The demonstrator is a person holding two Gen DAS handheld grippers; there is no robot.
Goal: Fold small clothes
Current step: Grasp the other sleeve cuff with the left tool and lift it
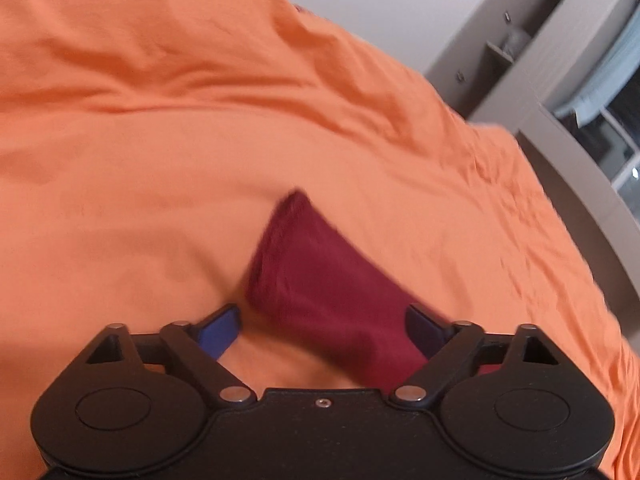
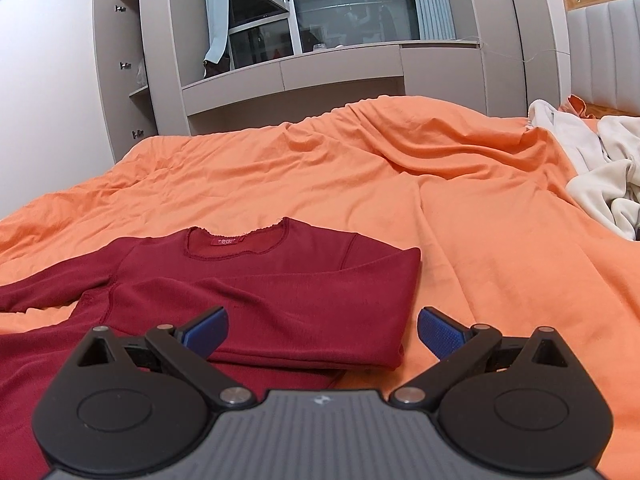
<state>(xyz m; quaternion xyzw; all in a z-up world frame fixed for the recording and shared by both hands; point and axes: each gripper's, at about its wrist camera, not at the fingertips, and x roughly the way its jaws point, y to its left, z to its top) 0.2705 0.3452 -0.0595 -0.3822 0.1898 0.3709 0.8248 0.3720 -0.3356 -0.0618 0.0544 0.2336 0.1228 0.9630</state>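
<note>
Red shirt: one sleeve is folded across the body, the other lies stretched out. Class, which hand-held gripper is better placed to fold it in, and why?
Left, probably. The left hand-held gripper is open with the outstretched sleeve between its fingers. The right hovers open over the folded sleeve.

My left wrist camera looks steeply down, close over the rumpled orange cotton bedsheet [image 1: 200, 152], slightly blurred; my right wrist camera sits low, facing level across the bed toward the grey built-in window cabinet [image 2: 340, 68]; both share the sheet and the dark red long-sleeved knit top [image 2: 256, 284].
</note>
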